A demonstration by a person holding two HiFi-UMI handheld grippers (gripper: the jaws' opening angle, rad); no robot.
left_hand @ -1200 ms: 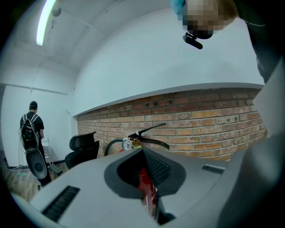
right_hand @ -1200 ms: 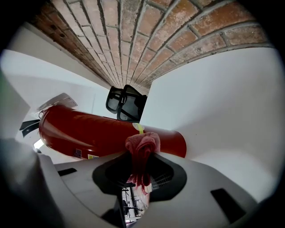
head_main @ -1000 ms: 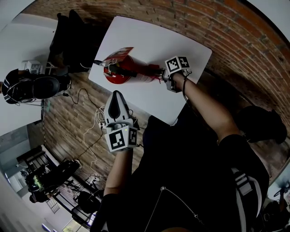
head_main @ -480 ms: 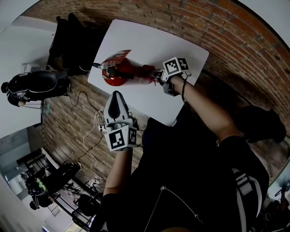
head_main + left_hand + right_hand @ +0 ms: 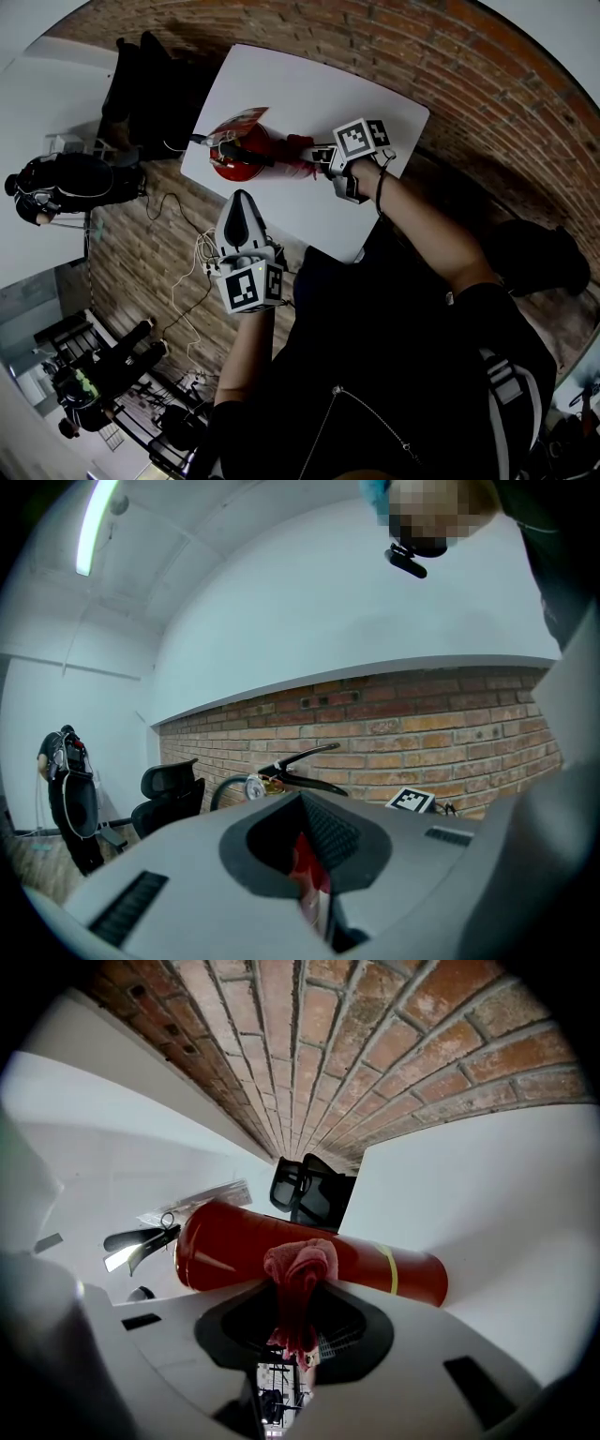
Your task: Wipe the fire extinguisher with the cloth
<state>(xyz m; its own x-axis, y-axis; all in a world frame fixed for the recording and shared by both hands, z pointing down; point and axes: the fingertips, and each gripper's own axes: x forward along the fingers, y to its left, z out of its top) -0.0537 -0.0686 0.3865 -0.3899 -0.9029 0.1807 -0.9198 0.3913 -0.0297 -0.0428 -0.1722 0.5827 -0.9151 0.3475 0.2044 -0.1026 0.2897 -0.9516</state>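
Observation:
A red fire extinguisher [image 5: 246, 150] stands upright on the white table [image 5: 319, 84], near its left edge, with its black handle [image 5: 217, 142] on top. My right gripper [image 5: 317, 155] is shut on a red cloth [image 5: 298, 145] and presses it against the cylinder's side. In the right gripper view the bunched cloth [image 5: 298, 1279] lies on the red body [image 5: 375, 1265] just beyond the right gripper [image 5: 295, 1321]. My left gripper [image 5: 242, 197] hovers off the table's near edge, shut and empty. Past the left gripper [image 5: 309, 855] the extinguisher's handle [image 5: 305, 761] and gauge [image 5: 253, 786] show.
A black office chair [image 5: 141, 70] stands beyond the table's left end. A person [image 5: 66, 178] sits further left. Cables [image 5: 192, 248] lie on the brick-patterned floor below the left gripper. The table's far edge runs along a brick wall [image 5: 441, 733].
My right gripper has slid the cloth a little leftward along the extinguisher's side, toward its top. The left gripper has stayed in place.

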